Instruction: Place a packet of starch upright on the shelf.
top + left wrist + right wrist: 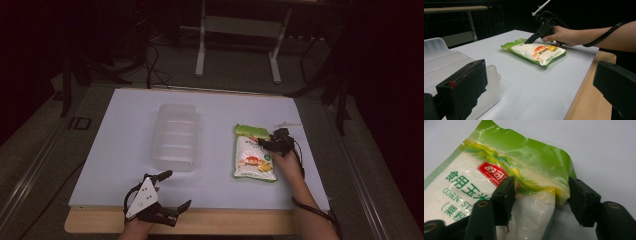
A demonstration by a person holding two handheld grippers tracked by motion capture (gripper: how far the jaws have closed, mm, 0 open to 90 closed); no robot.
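We look down on a counter [125, 165] with a white top and a pale wooden front edge, set in a dim room. Near its middle sits a clear plastic container [175, 136], long and ribbed; whether it stands upright or upside down we cannot tell.

To the right of the container, and well apart from it, a bag of corn starch [253, 152] lies flat on the white surface. The bag is white with green borders, a red logo and green Chinese lettering.

The right gripper [266, 143], held in a person's right hand [287, 161], is at the bag's upper right corner. In the right gripper view its two black jaws stand on either side of that green and yellow corner, one against the bag's face and one at its edge. The plastic bunches between them, so they seem to be pinching the corner, though we cannot tell how firmly.

The left gripper [176, 190] rests at the near left edge of the counter, just in front of the container. Its jaws are spread wide with nothing between them. A grey triangular plate sits on top of it.
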